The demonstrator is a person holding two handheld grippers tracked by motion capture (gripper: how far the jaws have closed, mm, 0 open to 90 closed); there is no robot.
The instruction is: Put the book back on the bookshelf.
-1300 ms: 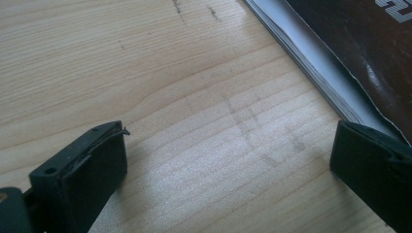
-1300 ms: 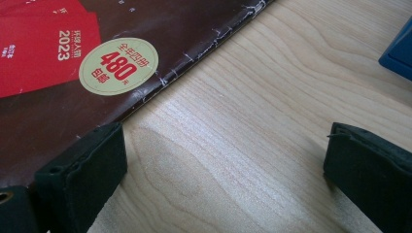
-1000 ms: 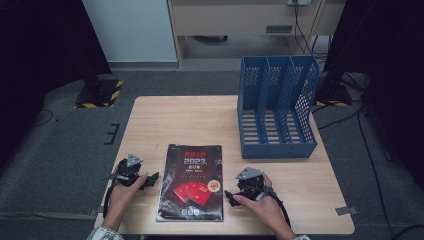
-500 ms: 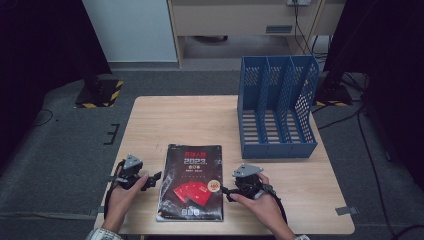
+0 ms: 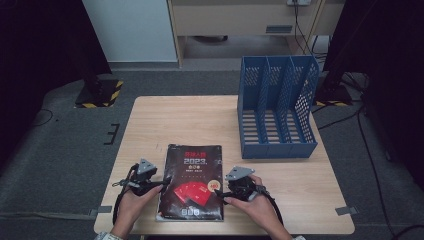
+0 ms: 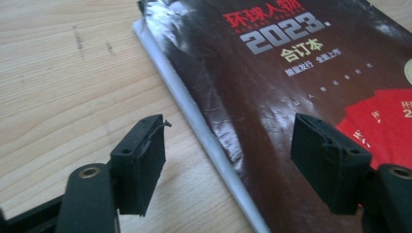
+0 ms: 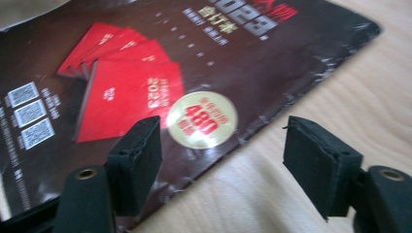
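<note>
A thick dark magazine point(image 5: 192, 182) with "2023" and red booklets on its cover lies flat near the table's front edge. My left gripper point(image 5: 160, 186) is at its left edge. In the left gripper view the gripper point(image 6: 228, 165) is open, one jaw over bare wood and the other over the magazine point(image 6: 272, 87), so the white page edge runs between them. My right gripper point(image 5: 221, 192) is at the magazine's right edge. In the right gripper view this gripper point(image 7: 223, 160) also straddles the magazine point(image 7: 145, 73) untouched. Both pairs of jaws have just been closing.
A blue slotted file rack point(image 5: 277, 115) with three compartments stands at the back right of the wooden table point(image 5: 175, 120). Dark floor, cables and cabinet legs surround the table. Bare wood stretches between the magazine and the table's far edge.
Both hands have slid inward toward the magazine, the left one rightward onto its left edge and the right one slightly leftward to its right edge. The magazine has not moved.
</note>
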